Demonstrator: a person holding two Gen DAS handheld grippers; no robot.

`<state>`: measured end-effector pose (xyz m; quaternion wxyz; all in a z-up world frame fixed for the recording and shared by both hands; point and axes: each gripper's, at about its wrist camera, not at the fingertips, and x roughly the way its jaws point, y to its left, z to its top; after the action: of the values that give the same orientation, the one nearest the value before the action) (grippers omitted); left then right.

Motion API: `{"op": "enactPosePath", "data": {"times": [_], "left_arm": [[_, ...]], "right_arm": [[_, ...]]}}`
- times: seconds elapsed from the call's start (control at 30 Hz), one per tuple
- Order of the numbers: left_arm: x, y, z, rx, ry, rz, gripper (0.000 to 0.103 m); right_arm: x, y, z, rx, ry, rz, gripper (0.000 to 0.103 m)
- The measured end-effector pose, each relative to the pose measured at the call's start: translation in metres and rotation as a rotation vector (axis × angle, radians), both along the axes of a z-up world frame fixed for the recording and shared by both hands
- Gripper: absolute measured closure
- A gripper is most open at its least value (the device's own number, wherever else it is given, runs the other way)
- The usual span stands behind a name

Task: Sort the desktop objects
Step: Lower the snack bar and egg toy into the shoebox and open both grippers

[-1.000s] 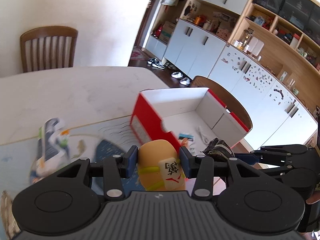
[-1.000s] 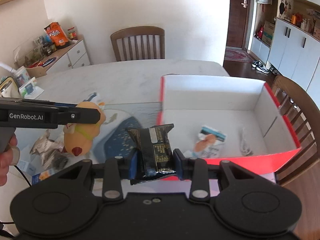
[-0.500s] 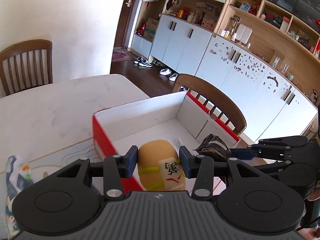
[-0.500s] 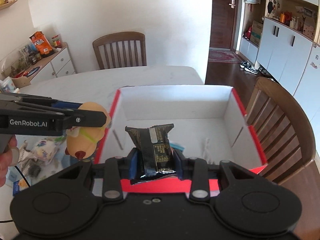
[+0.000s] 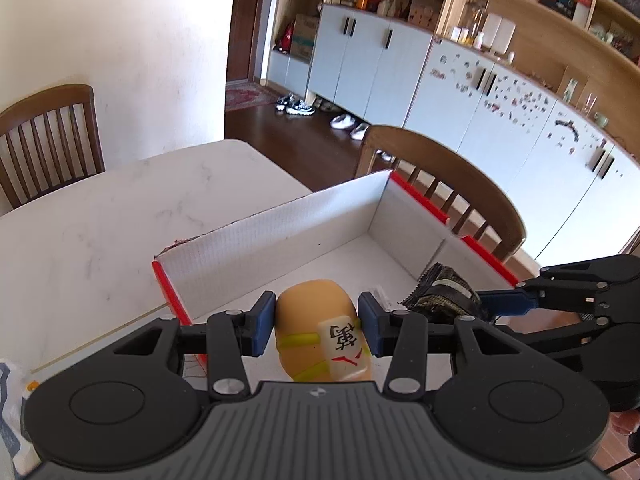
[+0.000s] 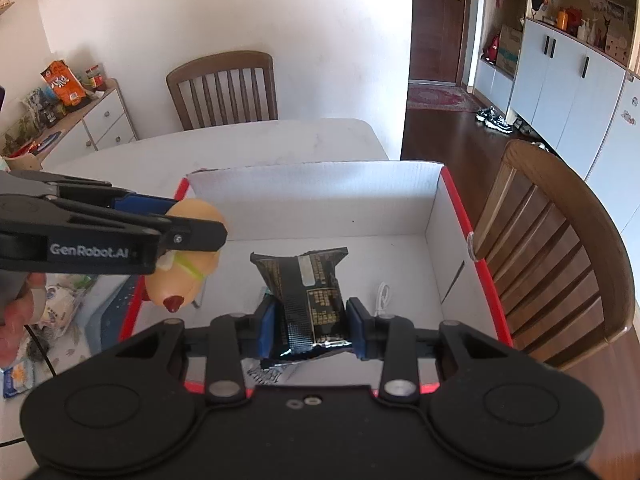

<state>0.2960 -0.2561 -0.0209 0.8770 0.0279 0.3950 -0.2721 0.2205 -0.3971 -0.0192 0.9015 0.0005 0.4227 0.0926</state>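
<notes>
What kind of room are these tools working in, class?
Most likely a home dining area: a marble-look table with wooden chairs, wall cabinets, and shoes near the front door.

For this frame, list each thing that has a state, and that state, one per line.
Left gripper: shut on the toy, held over the box.
Right gripper: shut on the black packet, over the box.
Toy: held, off the table.
Black packet: held upright.
Box: open, no lid.
</notes>
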Motion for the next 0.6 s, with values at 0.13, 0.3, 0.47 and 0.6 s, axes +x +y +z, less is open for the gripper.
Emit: {"op": "enactPosePath", "data": {"times": [0.13,0.3,0.47,0.6], "left_arm": [[0.013,-0.013,-0.010,0.039,0.006,0.002,0.059],[0.031,-0.022,-0.024,0.066,0.036,0.014,0.059],[0.047,-0.030,-0.035,0.107,0.055,0.015,0.059],[0.056,-0.037,-0.046,0.143,0.068,0.004,0.059]], "right_arm": [[0.011,-0.003,-0.009,-0.011,0.015,-0.003,0.068],[0.025,-0.005,-0.023,-0.032,0.049,0.001,0.068],[0.034,-0.003,-0.037,-0.046,0.077,0.013,0.068],[0.040,-0.005,-0.047,-0.057,0.104,0.025,0.068]]}}
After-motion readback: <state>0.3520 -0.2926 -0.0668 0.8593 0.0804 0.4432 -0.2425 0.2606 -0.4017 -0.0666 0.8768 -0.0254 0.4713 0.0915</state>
